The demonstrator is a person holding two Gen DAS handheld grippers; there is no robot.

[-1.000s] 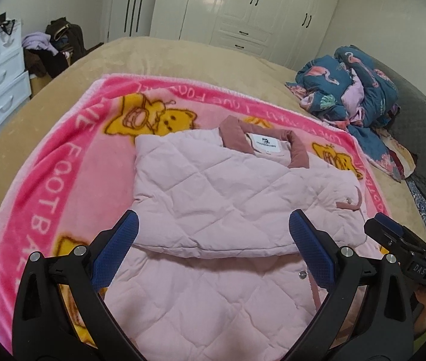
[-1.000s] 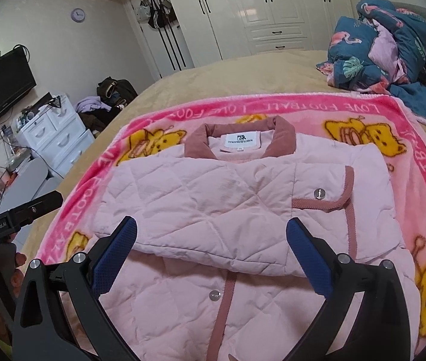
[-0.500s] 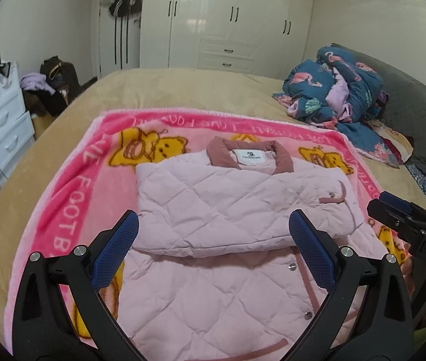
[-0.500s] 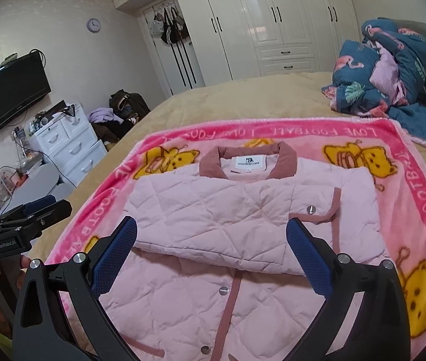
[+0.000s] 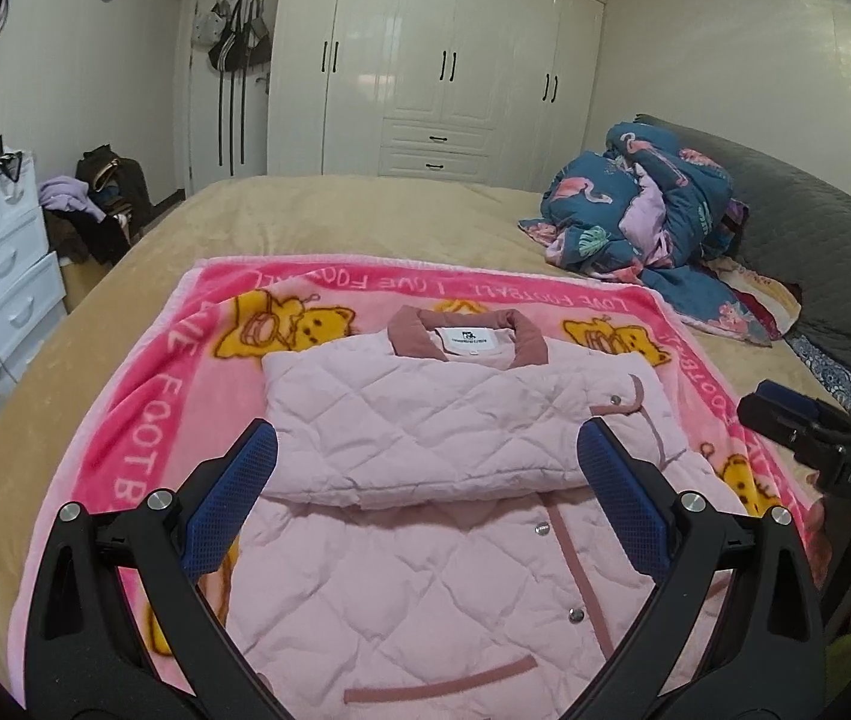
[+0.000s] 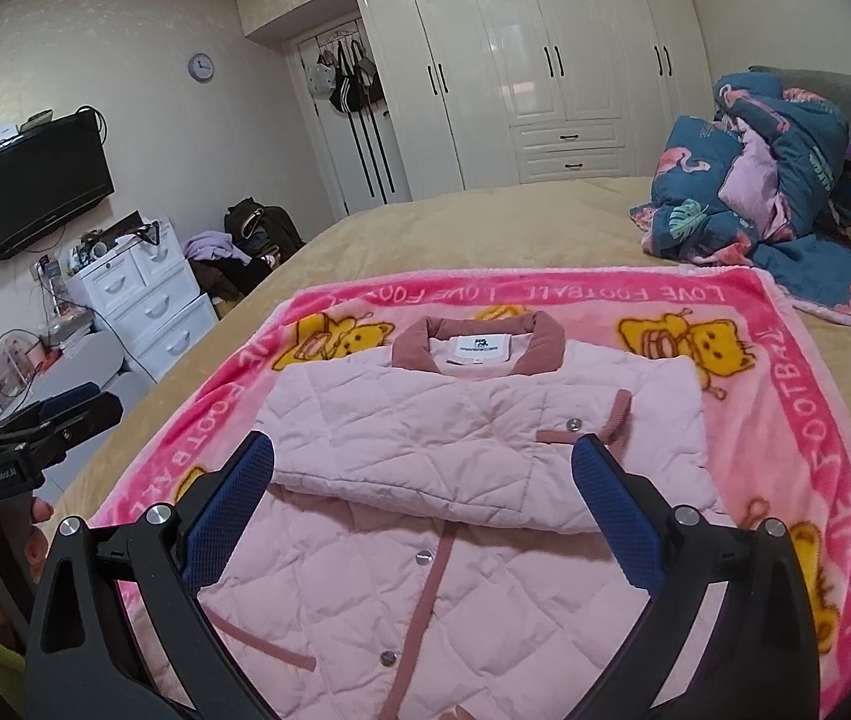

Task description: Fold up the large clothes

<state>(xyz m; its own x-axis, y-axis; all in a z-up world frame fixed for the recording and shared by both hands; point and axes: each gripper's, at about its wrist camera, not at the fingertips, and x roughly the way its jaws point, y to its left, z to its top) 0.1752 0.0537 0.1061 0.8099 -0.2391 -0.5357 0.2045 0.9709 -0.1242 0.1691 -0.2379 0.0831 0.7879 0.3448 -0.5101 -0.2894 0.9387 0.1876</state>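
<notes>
Both hand-held grippers raised, pulled back | jaws wide, empty | quilted pink jacket (image 5: 437, 438) sleeves folded across

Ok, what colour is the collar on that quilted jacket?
Dusty rose, darker than the pale pink jacket body; the collar shows best in the right wrist view.

- Our left wrist view looks forward over the jacket (image 5: 443, 480) from its near-left.
- Our right view mirrors it; both share the blanket (image 6: 797, 408) and wardrobe (image 6: 545, 60).
</notes>
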